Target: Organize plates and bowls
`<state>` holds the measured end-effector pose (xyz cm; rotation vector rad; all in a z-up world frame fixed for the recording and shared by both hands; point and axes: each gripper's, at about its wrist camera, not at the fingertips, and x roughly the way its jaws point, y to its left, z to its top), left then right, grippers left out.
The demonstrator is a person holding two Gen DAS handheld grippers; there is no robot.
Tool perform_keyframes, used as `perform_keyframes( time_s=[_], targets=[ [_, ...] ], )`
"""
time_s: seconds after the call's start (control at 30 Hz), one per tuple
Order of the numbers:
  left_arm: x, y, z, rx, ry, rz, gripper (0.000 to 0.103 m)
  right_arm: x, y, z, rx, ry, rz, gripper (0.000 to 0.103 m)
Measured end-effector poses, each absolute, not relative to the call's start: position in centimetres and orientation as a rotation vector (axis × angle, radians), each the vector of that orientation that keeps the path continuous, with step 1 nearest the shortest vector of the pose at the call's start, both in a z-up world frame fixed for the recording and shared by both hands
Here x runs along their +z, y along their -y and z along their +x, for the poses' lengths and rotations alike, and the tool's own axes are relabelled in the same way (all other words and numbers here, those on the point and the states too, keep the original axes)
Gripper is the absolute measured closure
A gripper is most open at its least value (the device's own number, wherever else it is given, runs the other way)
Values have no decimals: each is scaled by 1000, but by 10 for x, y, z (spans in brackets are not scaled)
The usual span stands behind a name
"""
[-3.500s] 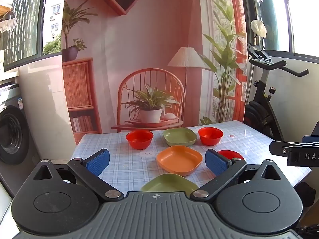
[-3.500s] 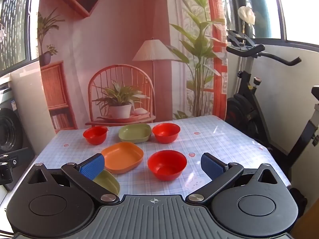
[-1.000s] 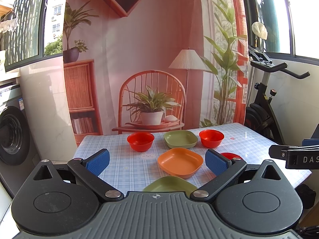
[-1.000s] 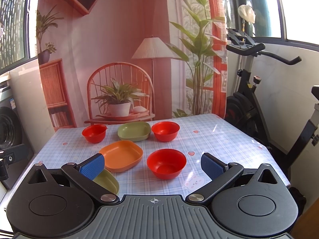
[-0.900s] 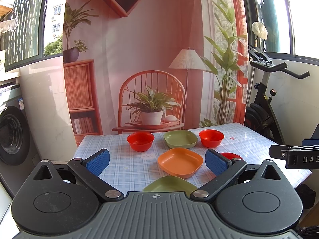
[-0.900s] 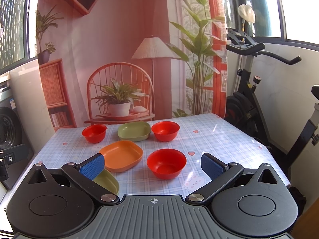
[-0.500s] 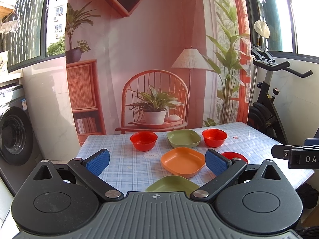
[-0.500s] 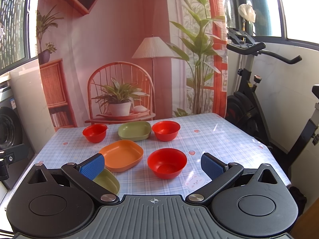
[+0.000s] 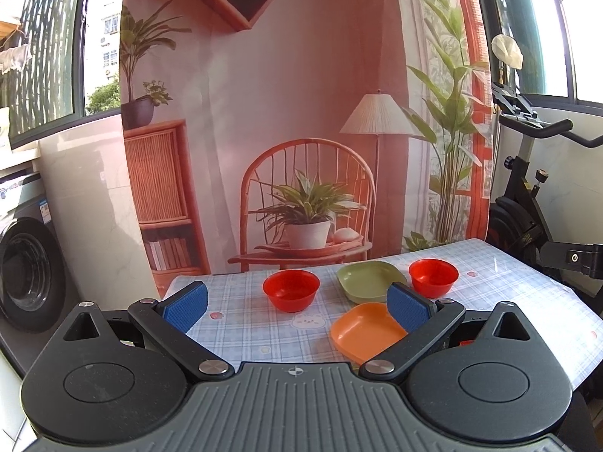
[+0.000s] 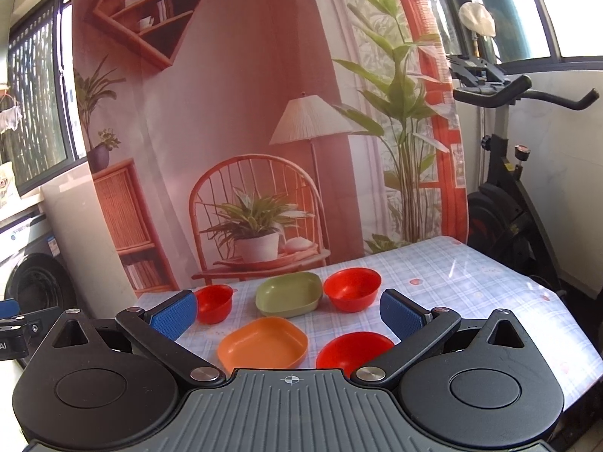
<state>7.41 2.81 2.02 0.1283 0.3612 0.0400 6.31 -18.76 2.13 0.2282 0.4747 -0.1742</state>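
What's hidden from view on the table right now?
Left wrist view: the nearest red bowl is just a sliver behind the left claw, which also clips the orange plate.
Right wrist view: the right claw hides the near edges of both, and part of the far-left red bowl.

Smooth plastic-looking orange plate and red bowl sit on a glossy checked tablecloth.

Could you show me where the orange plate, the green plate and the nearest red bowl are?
orange plate (image 10: 262, 346): right wrist view, on its inner floor.
green plate (image 10: 288, 293): right wrist view, on its hollow middle.
nearest red bowl (image 10: 352, 350): right wrist view, on its inside, partly hidden by the tool.
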Motion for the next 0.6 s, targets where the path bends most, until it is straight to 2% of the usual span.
perform_keyframes(
  time_s=[0.13, 0.3, 0.43, 0.6],
  targets=[
    [37, -34, 103, 78, -349, 205, 1, 16, 191, 97, -140, -404, 263, 0],
    [49, -44, 124, 128, -312, 152, 1, 3, 192, 138, -131, -465, 321, 0],
    [32, -48, 143, 101, -358, 122, 2, -23, 189, 168, -125, -544, 332, 0],
    [-7, -57, 154, 66, -443, 94, 10, -54, 174, 182, -108, -638, 290, 0]
  ],
)
